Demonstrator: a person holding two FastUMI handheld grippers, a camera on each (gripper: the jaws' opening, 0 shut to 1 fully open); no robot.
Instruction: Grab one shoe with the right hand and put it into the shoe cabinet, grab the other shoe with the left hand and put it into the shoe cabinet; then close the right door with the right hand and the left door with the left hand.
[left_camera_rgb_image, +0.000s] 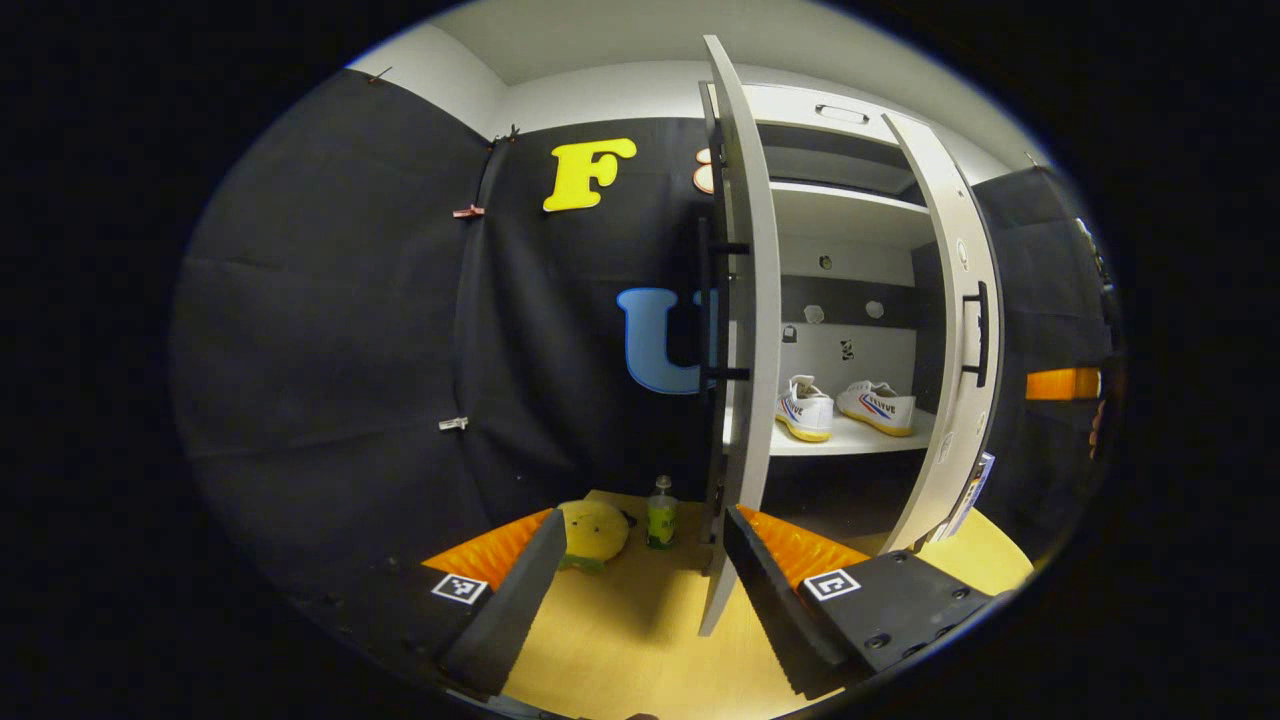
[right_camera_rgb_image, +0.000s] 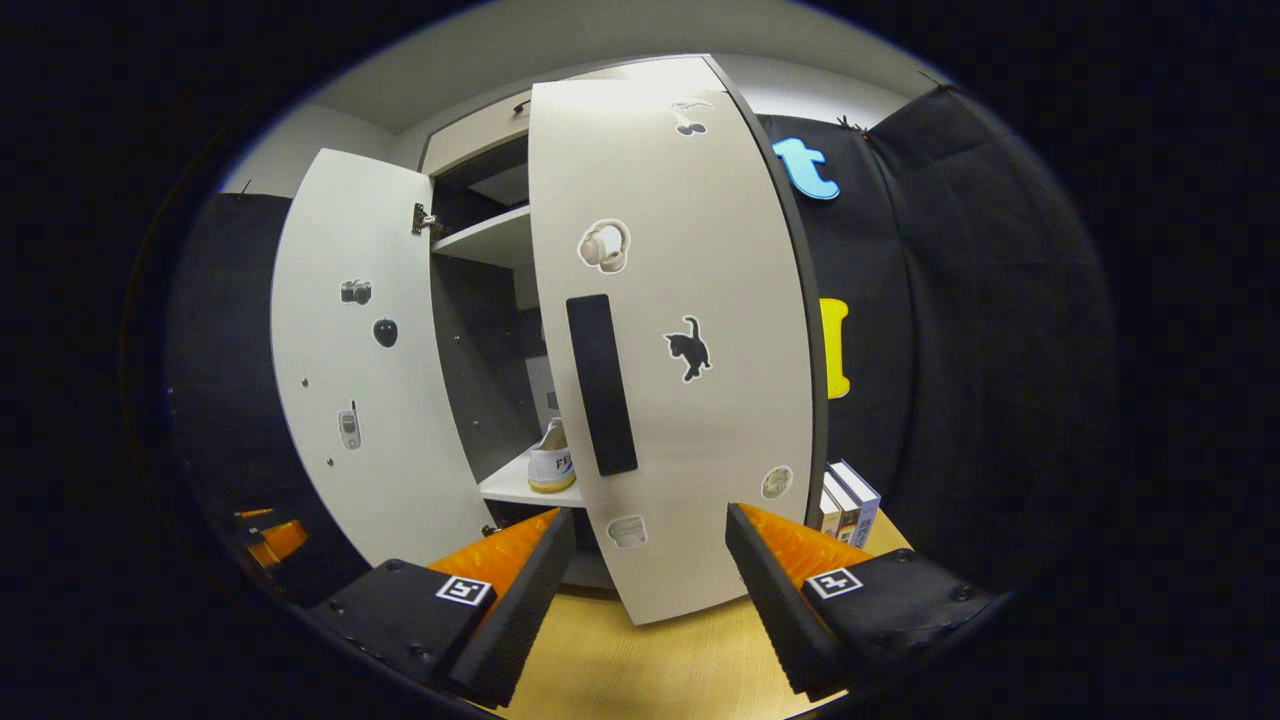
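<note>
Shoes (left_camera_rgb_image: 845, 408) both sit on the cabinet shelf (left_camera_rgb_image: 860, 437), right of centre in the left gripper view. Door step now: right gripper (right_camera_rgb_image: 650, 590) wide, empty, facing the right door (right_camera_rgb_image: 690, 340) (half shut); push it home. Left gripper (left_camera_rgb_image: 640, 590) wide, left door (left_camera_rgb_image: 745, 340) edge-on.

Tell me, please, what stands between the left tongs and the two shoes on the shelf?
In the left gripper view, the left door, seen edge-on and ajar, stands between the open left tongs and the shoes on the shelf.
</note>
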